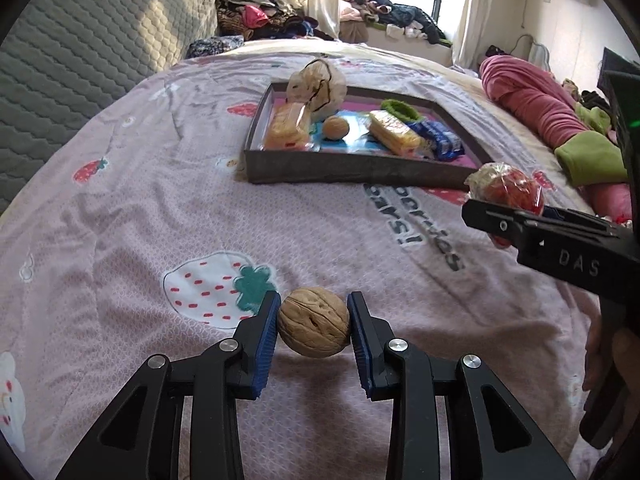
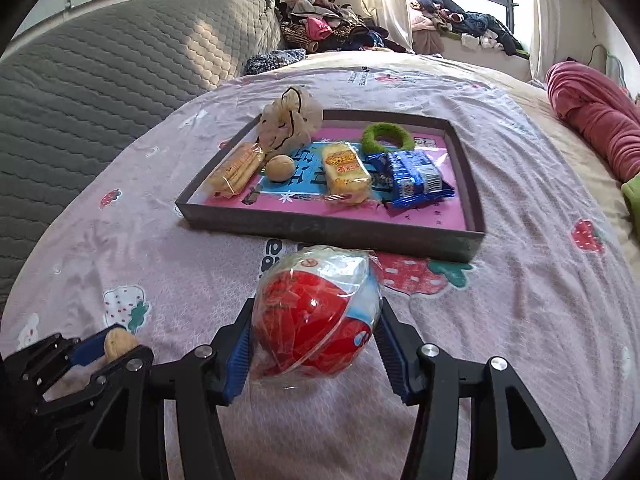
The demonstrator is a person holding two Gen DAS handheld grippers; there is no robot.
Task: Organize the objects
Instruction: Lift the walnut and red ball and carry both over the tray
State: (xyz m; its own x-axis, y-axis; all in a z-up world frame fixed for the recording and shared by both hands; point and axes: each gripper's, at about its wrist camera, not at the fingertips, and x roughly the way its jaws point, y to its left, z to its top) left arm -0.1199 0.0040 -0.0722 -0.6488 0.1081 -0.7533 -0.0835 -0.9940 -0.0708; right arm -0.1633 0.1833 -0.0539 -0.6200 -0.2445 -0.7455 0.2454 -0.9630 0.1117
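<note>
My left gripper (image 1: 314, 320) is shut on a walnut (image 1: 314, 322) and holds it just above the pink bedsheet, in front of the tray. It also shows in the right wrist view (image 2: 116, 346) at lower left. My right gripper (image 2: 316, 320) is shut on a red snack wrapped in clear plastic (image 2: 316, 316), near the tray's front wall. It shows in the left wrist view (image 1: 508, 194) at right. The grey tray (image 2: 328, 230) holds another walnut (image 2: 280, 167), two yellow cake packs (image 2: 345, 172), a blue biscuit pack (image 2: 412, 178), a green ring (image 2: 386, 136) and a cream pouch (image 2: 288, 124).
The tray (image 1: 360, 170) lies mid-bed on a strawberry-print sheet (image 1: 160, 220). A grey quilted headboard (image 1: 80, 52) stands at left. A rolled pink and green blanket (image 1: 552, 120) lies at right. Clothes are piled by the window (image 1: 392, 16).
</note>
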